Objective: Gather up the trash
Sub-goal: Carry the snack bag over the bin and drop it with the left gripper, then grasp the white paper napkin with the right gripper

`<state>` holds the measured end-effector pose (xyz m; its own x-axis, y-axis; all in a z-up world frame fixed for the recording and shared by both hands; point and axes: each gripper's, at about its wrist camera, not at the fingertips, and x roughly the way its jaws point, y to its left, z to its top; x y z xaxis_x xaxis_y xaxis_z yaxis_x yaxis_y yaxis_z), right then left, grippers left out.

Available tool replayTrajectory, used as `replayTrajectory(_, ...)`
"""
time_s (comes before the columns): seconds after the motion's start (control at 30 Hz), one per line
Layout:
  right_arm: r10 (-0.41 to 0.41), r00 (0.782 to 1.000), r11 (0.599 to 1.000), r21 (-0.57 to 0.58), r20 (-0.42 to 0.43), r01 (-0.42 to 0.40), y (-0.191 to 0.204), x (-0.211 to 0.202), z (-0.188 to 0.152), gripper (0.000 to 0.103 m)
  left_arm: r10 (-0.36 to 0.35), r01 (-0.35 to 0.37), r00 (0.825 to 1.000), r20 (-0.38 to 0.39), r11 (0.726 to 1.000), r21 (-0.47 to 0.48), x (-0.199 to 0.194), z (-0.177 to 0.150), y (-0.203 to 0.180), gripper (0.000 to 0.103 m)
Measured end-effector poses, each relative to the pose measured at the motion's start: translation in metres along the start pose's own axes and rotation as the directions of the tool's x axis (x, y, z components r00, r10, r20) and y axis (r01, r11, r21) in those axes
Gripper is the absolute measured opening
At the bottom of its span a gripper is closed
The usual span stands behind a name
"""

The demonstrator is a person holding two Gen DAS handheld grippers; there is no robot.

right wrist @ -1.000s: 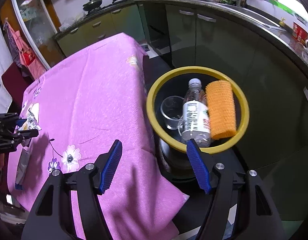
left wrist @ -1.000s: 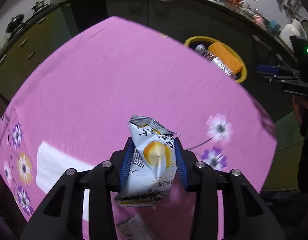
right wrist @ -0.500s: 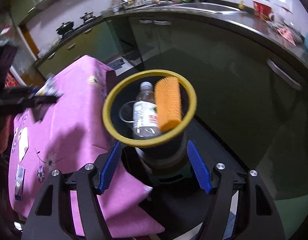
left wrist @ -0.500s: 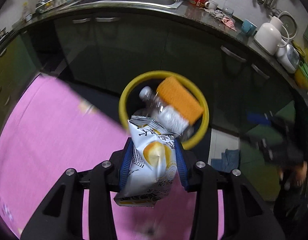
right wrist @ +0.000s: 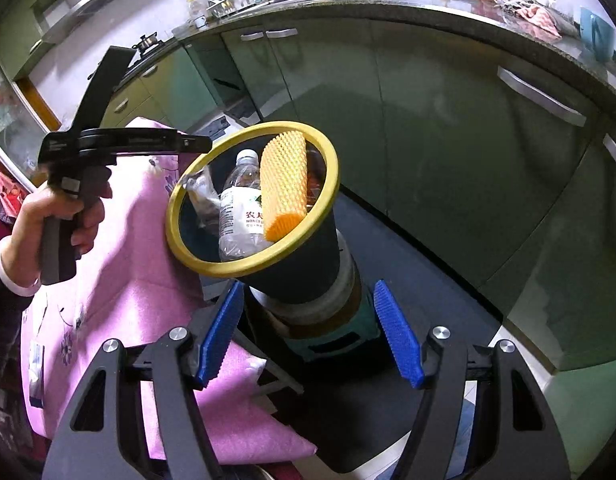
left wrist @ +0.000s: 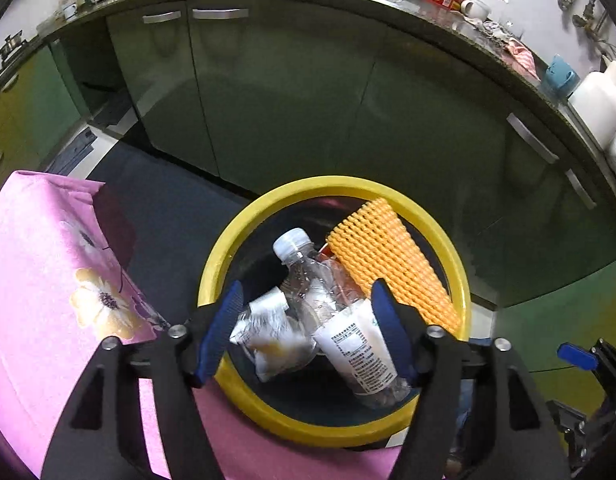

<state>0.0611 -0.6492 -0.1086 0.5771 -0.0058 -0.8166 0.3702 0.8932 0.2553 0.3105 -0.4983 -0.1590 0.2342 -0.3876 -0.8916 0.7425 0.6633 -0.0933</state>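
My left gripper [left wrist: 307, 285] hangs over the yellow-rimmed black bin [left wrist: 336, 184] and its jaws are opening. The white and yellow snack wrapper [left wrist: 268, 336] has left the blue pads and lies inside the bin against a clear plastic bottle [left wrist: 348, 340] and an orange foam net [left wrist: 388, 256]. In the right wrist view, a person's hand [right wrist: 68, 216] holds the left gripper over the left side of the bin's rim [right wrist: 248, 270], with the wrapper [right wrist: 200, 196] below it. My right gripper [right wrist: 308, 285] stands open and empty near the bin's base.
The pink flowered tablecloth [left wrist: 48, 280] hangs beside the bin on its left. Green kitchen cabinets [left wrist: 288, 100] curve behind the bin under a counter with dishes. Dark floor [right wrist: 408, 264] lies between bin and cabinets. A paper scrap [right wrist: 36, 360] lies on the table.
My left gripper carried the wrapper from above the table to above the bin, then its jaws parted and the wrapper dropped in. My right gripper drifted and rolled, still open.
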Motion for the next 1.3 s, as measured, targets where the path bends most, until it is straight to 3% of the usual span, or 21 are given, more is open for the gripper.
replayTrajectory(0.13,0.010,1.000,1.000,-0.012,0.001,-0.010,0.005,0.000,0.001,0.068,-0.015,0.014,0.998,0.054,1.000,0.009,-0.037,-0.009,0.004,0.065)
replayTrajectory(0.27,0.017,1.000,0.999,-0.033,0.005,-0.017,0.016,-0.001,0.001,0.071,-0.057,0.061,0.988,0.142,0.998,-0.025,-0.095,-0.030,0.019,0.077)
replayTrajectory(0.43,0.033,0.999,0.996,-0.084,-0.006,-0.034,0.041,-0.001,-0.001,0.071,-0.067,0.102,0.950,0.304,0.990,-0.101,-0.182,-0.084,0.066,0.083)
replayTrajectory(0.5,0.041,0.999,0.992,-0.118,-0.013,-0.042,0.058,-0.001,-0.002,0.071,-0.008,0.073,0.918,0.396,0.986,-0.151,-0.218,-0.115,0.092,0.090)
replayTrajectory(0.6,0.053,0.998,0.984,-0.169,-0.022,-0.056,0.083,-0.001,-0.001,0.071,0.117,-0.009,0.868,0.482,0.975,-0.222,-0.255,-0.157,0.123,0.091)
replayTrajectory(0.63,0.059,0.998,0.980,-0.188,-0.026,-0.063,0.093,0.000,-0.001,0.071,0.175,-0.042,0.840,0.513,0.964,-0.261,-0.269,-0.179,0.140,0.091)
replayTrajectory(0.73,0.084,0.995,0.960,-0.264,-0.052,-0.094,0.133,0.005,-0.004,0.071,0.271,-0.073,0.785,0.557,0.934,-0.351,-0.292,-0.224,0.176,0.093)
replayTrajectory(0.8,0.105,0.991,0.937,-0.326,-0.082,-0.126,0.165,0.011,-0.009,0.071,0.344,-0.092,0.742,0.576,0.903,-0.421,-0.304,-0.253,0.200,0.096)
replayTrajectory(0.9,0.147,0.979,0.890,-0.413,-0.140,-0.193,0.220,0.023,-0.017,0.071,0.474,-0.126,0.683,0.555,0.825,-0.550,-0.314,-0.299,0.240,0.096)
replayTrajectory(1.03,0.230,0.938,0.794,-0.507,-0.259,-0.335,0.295,0.034,-0.044,0.071,0.568,-0.131,0.639,0.519,0.745,-0.654,-0.315,-0.338,0.278,0.096)
replayTrajectory(1.1,0.248,0.922,0.748,-0.546,-0.298,-0.378,0.327,0.038,-0.057,0.071,0.604,-0.152,0.621,0.500,0.718,-0.679,-0.315,-0.352,0.289,0.096)
replayTrajectory(1.13,0.252,0.917,0.724,-0.569,-0.310,-0.391,0.345,0.040,-0.062,0.071,0.634,-0.177,0.602,0.486,0.699,-0.693,-0.313,-0.358,0.291,0.096)
replayTrajectory(1.2,0.254,0.908,0.680,-0.606,-0.333,-0.413,0.380,0.048,-0.067,0.071,0.671,-0.214,0.581,0.461,0.672,-0.709,-0.311,-0.361,0.292,0.096)
replayTrajectory(1.3,0.285,0.887,0.619,-0.637,-0.363,-0.459,0.430,0.061,-0.069,0.071,0.689,-0.220,0.564,0.455,0.656,-0.722,-0.314,-0.369,0.296,0.096)
